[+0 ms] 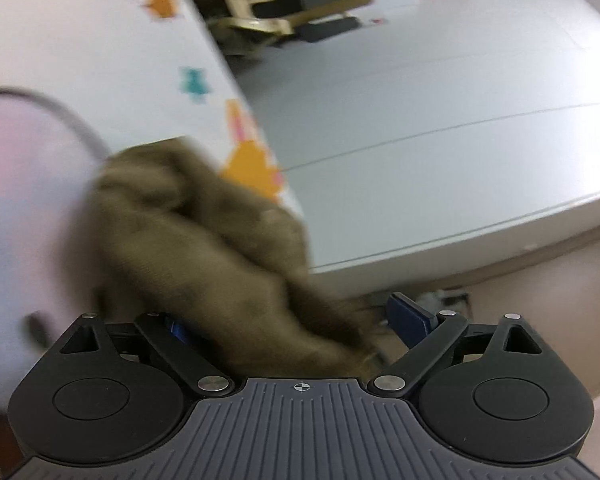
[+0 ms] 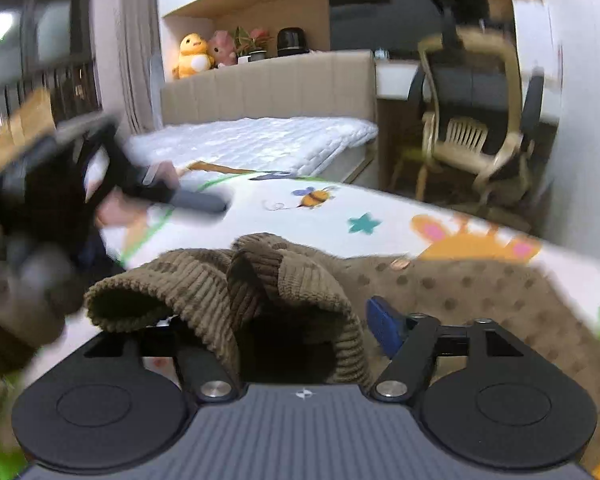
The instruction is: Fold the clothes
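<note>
A brown knitted garment (image 1: 204, 240) hangs bunched between the fingers of my left gripper (image 1: 292, 320), above the edge of a white play mat (image 1: 100, 60) with cartoon prints. The jaws stand wide with cloth filling the gap; the view is blurred. In the right wrist view the same garment's ribbed hem (image 2: 236, 284) is bunched between the fingers of my right gripper (image 2: 276, 320), and its dotted body (image 2: 480, 292) spreads to the right on the mat (image 2: 300, 220). The left gripper (image 2: 48, 200) shows blurred at the left, held by a hand.
A bed (image 2: 260, 140) with a beige headboard stands behind the mat. A beige chair (image 2: 472, 120) stands at a desk to the right. Plush toys (image 2: 194, 54) sit on the headboard shelf. Grey floor (image 1: 420, 120) lies past the mat's edge.
</note>
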The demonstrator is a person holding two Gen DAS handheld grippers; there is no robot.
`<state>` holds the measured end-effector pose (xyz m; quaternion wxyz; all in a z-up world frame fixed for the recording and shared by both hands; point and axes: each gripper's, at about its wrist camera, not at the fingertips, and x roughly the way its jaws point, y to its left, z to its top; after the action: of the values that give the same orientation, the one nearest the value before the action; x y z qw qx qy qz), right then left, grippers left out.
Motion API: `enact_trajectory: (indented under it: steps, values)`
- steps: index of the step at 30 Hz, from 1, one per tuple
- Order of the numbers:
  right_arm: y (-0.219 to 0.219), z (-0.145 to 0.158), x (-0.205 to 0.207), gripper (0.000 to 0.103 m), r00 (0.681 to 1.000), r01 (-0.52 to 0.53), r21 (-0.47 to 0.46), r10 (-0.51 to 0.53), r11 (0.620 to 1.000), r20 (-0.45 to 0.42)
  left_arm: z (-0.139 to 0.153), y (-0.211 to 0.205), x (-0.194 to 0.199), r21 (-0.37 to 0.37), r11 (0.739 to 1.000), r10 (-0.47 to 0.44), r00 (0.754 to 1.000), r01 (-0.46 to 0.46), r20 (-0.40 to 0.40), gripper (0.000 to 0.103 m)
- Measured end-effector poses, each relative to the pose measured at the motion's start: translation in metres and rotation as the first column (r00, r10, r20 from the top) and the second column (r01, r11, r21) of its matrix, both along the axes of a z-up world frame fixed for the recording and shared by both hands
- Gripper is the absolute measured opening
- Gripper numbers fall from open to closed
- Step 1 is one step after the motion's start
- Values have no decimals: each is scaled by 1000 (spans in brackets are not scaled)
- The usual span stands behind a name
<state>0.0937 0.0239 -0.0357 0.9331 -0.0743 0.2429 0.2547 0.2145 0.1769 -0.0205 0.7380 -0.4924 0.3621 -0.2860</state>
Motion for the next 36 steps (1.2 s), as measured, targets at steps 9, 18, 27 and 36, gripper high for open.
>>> enact_trajectory:
  steps: [9, 18, 27, 36]
  values:
    - [68, -45, -39, 81, 955, 10, -425, 117, 905, 273, -6, 5, -7, 48, 998, 32, 999, -31, -24, 96]
    - [100, -48, -50, 23, 962, -136, -361, 209, 922, 173, -23, 59, -34, 44, 990, 137, 989, -135, -60, 96]
    - [-1, 28, -21, 22, 1000, -7, 184, 1, 983, 30, 73, 12, -22, 113, 989, 65, 971, -93, 229, 98]
    - [-135, -15, 15, 39, 916, 397, 194, -373, 897, -147, 44, -64, 10, 275, 961, -30, 994, 1, 103, 99]
